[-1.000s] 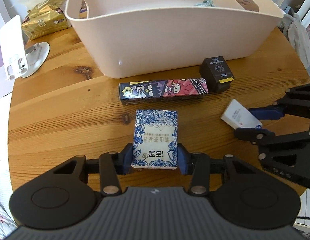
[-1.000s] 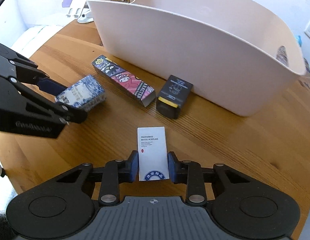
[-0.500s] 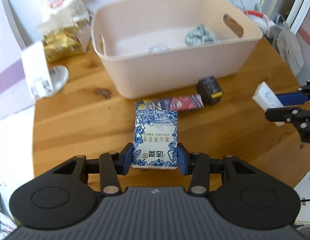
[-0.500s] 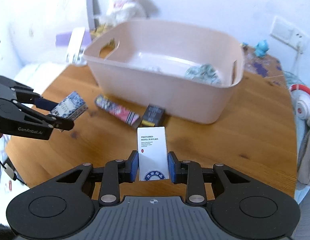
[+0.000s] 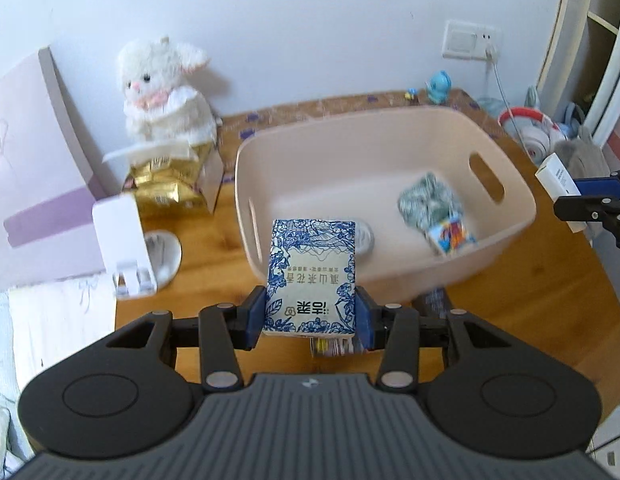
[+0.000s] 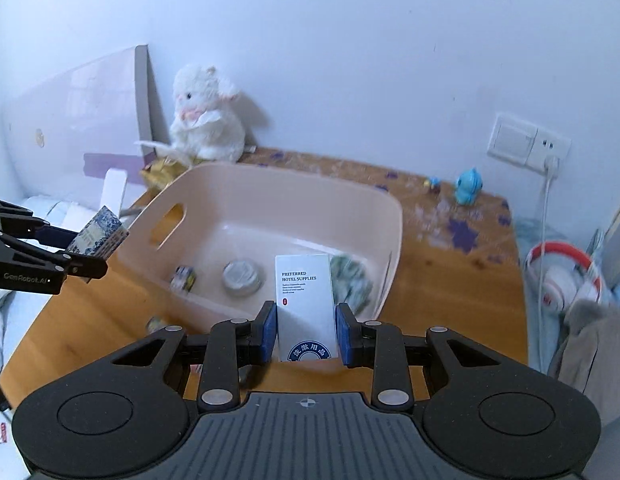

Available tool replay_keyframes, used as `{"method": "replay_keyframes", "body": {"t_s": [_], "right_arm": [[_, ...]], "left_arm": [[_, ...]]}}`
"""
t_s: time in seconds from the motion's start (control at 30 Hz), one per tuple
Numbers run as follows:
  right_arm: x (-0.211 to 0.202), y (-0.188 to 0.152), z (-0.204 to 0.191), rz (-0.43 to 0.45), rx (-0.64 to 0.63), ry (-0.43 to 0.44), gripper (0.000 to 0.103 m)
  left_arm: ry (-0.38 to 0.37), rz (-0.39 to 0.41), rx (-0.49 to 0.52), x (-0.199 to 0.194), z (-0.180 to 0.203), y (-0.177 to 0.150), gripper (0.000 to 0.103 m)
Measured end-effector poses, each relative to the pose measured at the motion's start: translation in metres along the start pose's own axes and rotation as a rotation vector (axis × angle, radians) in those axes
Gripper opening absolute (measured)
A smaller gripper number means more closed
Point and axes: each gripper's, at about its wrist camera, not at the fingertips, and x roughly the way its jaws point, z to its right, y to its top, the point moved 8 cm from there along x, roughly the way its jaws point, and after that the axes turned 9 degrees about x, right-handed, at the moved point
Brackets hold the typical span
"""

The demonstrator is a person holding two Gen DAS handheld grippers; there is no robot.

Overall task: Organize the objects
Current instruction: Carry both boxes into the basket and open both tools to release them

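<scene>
The left gripper (image 5: 310, 316) grips a blue-patterned box (image 5: 311, 276) in its fingers, above the near rim of the beige bin (image 5: 505, 184). The right gripper (image 6: 306, 334) clamps a white hotel-supplies box (image 6: 306, 304) over the bin's near wall. Open wooden surface (image 6: 449, 292) lies right; bin contents blur.

Blue-patterned box (image 5: 311, 276) and white hotel-supplies box (image 6: 306, 304), each clamped upright in jaws, above pink bin (image 5: 389, 152).

The blue patterned box (image 5: 311, 276) hides most of the round tin (image 5: 365, 236); basin contents are motion-blurred.
</scene>
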Motion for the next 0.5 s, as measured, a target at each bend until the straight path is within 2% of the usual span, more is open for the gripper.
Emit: {"method": "replay_keyframes", "body": {"t_s": [0.2, 0.37, 0.5], "right_arm": [[0.028, 0.03, 0.01, 0.014, -0.023, -0.013, 0.03], [0.06, 0.039, 0.018, -0.03, -0.042, -0.034, 0.03], [0.087, 0.037, 0.018, -0.087, -0.076, -0.046, 0.03]], "left_arm": [[0.021, -0.006, -0.013, 0.028, 0.003, 0.036, 0.048], [0.041, -0.06, 0.005, 0.066, 0.011, 0.051, 0.048], [0.014, -0.135, -0.014, 0.099, 0.017, 0.051, 0.048]]}}
